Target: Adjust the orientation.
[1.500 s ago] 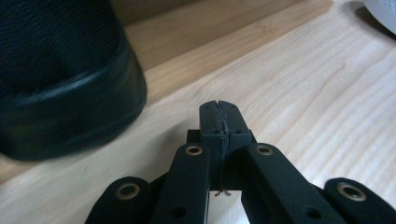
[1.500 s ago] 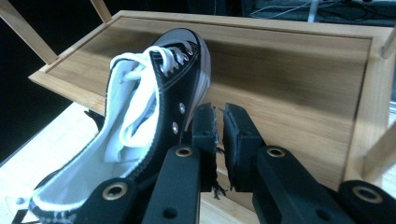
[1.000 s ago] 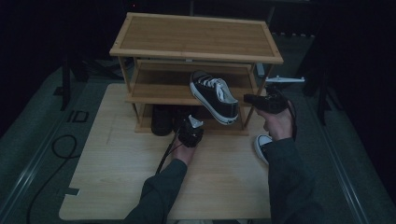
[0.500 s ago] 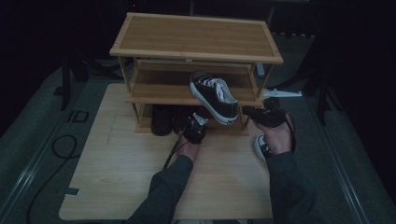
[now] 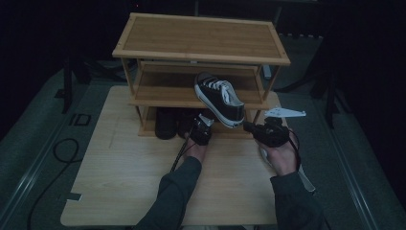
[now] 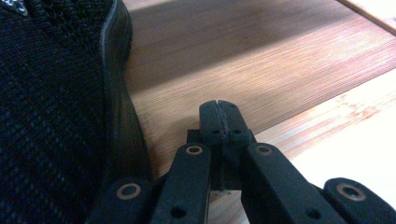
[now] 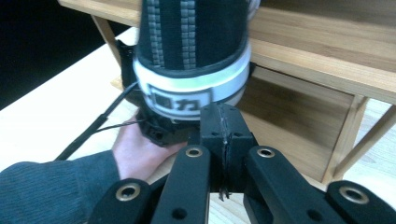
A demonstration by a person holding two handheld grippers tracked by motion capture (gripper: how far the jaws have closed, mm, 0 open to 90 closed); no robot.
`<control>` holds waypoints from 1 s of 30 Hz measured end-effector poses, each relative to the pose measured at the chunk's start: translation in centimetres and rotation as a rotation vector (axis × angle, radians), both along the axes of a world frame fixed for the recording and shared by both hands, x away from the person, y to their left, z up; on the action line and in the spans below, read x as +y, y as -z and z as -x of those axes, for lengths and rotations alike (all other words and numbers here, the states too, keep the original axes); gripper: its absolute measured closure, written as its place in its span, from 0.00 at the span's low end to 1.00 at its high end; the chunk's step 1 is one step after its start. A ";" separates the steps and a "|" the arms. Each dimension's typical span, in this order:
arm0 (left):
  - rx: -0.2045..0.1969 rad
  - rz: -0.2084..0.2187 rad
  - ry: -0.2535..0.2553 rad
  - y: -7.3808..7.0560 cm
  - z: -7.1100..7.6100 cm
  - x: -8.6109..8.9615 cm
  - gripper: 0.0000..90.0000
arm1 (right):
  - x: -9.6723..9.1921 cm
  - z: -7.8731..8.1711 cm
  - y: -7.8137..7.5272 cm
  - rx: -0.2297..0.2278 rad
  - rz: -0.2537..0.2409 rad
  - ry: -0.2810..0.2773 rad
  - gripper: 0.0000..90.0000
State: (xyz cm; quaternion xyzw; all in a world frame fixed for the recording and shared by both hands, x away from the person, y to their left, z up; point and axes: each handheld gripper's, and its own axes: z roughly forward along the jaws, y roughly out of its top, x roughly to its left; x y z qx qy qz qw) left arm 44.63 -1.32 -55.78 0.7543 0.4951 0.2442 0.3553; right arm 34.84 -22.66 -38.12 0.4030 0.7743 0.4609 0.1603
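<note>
Now sneaker (image 7: 194, 51) heel just above closed, empty right tongs (image 7: 223, 116); left tongs (image 6: 223, 114) closed.

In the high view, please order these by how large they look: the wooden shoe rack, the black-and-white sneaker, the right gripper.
1. Wooden shoe rack, clearly the largest.
2. Black-and-white sneaker.
3. Right gripper, somewhat smaller than the sneaker; part of it is covered by the hand, so this gap is unsure.

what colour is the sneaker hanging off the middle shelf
Black canvas with white laces, toe cap and sole band; the sneaker shows best in the high view.
</note>
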 end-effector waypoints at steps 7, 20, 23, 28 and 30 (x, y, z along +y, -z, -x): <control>0.002 -0.005 0.007 0.0 -0.2 0.1 1.00 | 0.5 0.8 -0.2 -0.017 0.002 -0.026 1.00; 0.004 -0.005 0.009 0.0 -0.2 0.1 1.00 | 1.1 0.9 -0.3 -0.027 0.019 -0.045 1.00; 0.003 -0.005 0.006 0.0 -0.1 0.0 1.00 | 1.4 0.9 -0.3 -0.030 0.025 -0.058 1.00; 0.000 -0.009 0.000 0.0 -0.1 -0.1 1.00 | 2.3 0.8 -0.3 -0.022 0.016 -0.097 1.00; 0.000 -0.008 -0.001 0.0 -0.1 -0.1 1.00 | 2.7 0.7 -0.4 -0.026 0.019 -0.110 1.00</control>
